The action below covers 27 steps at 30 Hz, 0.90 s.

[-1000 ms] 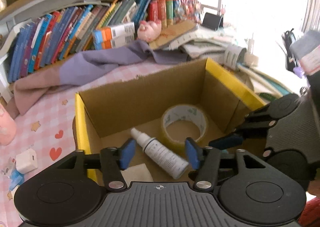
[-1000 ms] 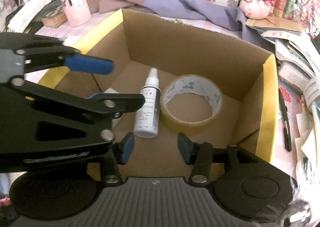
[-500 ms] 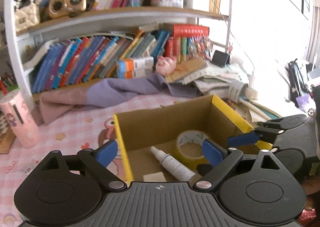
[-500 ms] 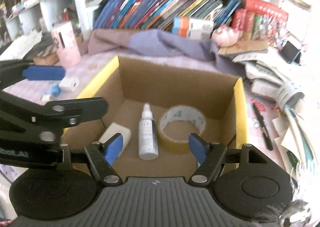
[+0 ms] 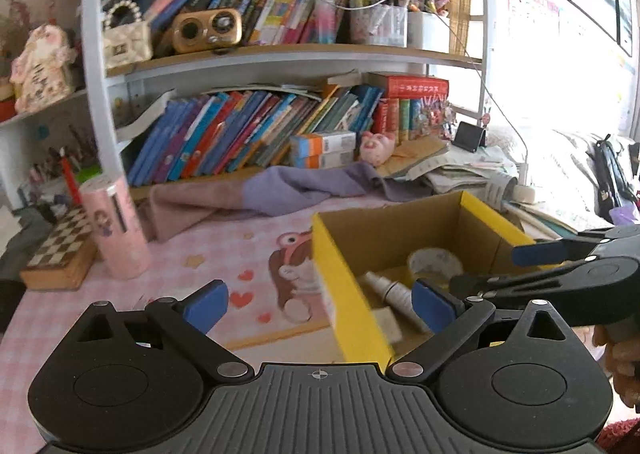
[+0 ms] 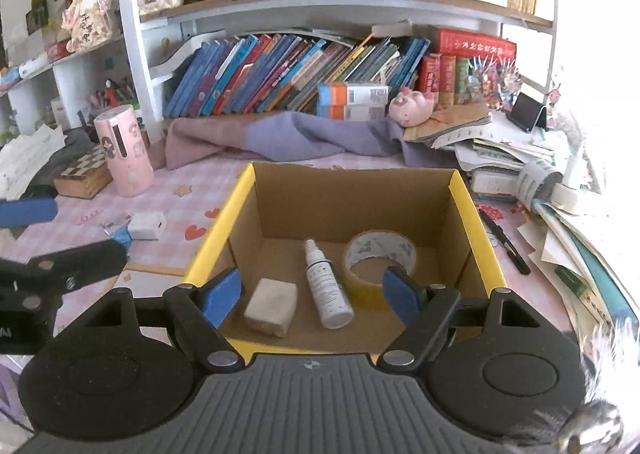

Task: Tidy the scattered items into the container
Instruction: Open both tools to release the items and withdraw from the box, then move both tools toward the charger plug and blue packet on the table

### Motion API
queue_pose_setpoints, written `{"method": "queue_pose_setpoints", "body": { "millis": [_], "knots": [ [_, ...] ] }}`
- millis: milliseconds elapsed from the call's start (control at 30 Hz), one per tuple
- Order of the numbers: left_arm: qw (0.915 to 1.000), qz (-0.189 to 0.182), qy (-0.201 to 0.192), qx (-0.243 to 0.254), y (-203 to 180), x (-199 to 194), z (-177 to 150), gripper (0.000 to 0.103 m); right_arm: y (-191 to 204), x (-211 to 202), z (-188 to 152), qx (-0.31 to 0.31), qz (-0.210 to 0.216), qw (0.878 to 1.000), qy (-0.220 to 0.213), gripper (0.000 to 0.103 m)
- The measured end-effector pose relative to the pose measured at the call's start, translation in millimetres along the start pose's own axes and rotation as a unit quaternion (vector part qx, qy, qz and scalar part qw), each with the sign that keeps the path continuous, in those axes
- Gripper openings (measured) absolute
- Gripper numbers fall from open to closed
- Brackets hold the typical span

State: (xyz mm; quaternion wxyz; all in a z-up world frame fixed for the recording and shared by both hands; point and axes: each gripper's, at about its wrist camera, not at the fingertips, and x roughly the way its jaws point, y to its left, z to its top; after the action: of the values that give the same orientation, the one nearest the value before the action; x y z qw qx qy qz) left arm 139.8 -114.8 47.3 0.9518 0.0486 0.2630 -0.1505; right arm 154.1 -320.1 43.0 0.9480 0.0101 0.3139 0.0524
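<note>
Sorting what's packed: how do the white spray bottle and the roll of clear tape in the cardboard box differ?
The white spray bottle lies on its side, slim and solid; the roll of clear tape lies flat, a wide yellowish ring with an open middle. Both rest on the cardboard box floor, side by side.

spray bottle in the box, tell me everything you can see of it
The spray bottle is small, white and looks plastic, with a narrow nozzle cap, a dark neck band and faint print on its side. It lies flat on the cardboard box floor, nozzle toward the far wall, between the white block and the tape roll. Neither claw touches it.
</note>
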Motion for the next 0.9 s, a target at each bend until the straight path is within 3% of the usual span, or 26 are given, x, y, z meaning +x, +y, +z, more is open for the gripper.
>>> {"method": "queue_pose_setpoints", "body": {
  "millis": [267,467,900],
  "knots": [
    [0.9982,0.019,0.028,-0.048,31.7,-18.4,-32.7,0.1,39.0,-15.3,-24.3,-0.013,-0.025,1.0,-0.003,0.081],
    [0.9964,0.032,0.025,-0.074,57.3,-34.9,-47.3,0.1,71.7,-24.2,-39.7,-0.033,-0.021,0.999,0.001,0.084],
    [0.9948,0.053,0.07,-0.052,91.1,-62.6,-84.1,0.1,133.1,-27.6,-66.2,-0.038,0.003,0.999,0.025,0.085]
  ]
}}
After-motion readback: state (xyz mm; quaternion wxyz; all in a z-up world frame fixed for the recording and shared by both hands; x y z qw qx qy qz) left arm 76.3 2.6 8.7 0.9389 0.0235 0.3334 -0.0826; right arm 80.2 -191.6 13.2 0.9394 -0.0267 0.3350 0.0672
